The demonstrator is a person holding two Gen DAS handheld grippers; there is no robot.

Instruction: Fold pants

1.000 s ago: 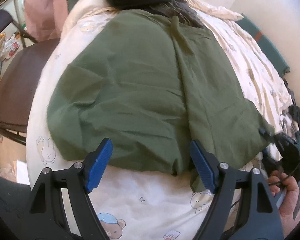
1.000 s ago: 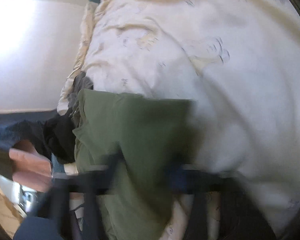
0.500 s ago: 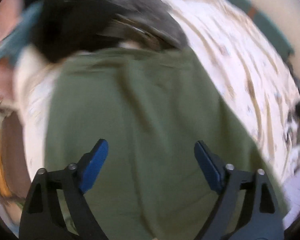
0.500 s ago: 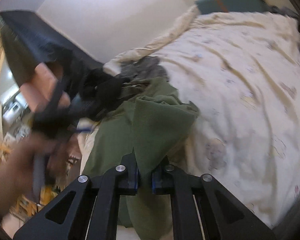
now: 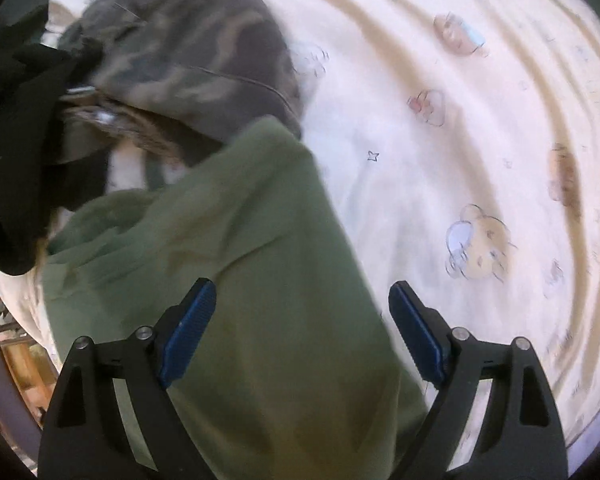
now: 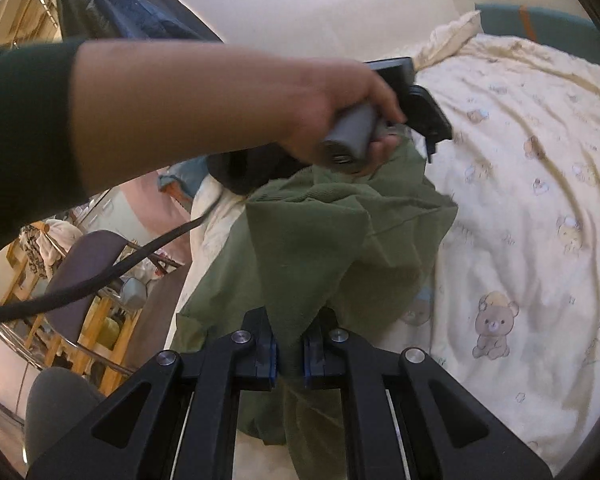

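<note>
Olive green pants [image 5: 260, 240] lie on the bed, their end reaching a heap of other clothes. My left gripper [image 5: 300, 292] hangs over that end, pointing down, jaws open wide with the fabric below and nothing pressed between the blue pads [image 5: 188, 328]. In the right wrist view my right gripper [image 6: 290, 344] is shut on a pinched corner of the pants [image 6: 340, 240], which rises off the bed in a loose fold. Beyond the fold a person's hand [image 6: 332, 116] holds the grey handle [image 6: 352, 140] of the left tool above the cloth.
A cream bedsheet [image 5: 480, 140] with bear prints covers the bed. A camouflage garment [image 5: 188, 52] and black clothing [image 5: 16, 140] lie past the pants. A cable [image 6: 100, 276] trails from the hand. A chair [image 6: 88, 256] and wooden shelves stand left of the bed.
My left gripper swept from the near edge of the pants to their far end by the camouflage garment. My right gripper rolled upright and lifted the pinched fabric.
</note>
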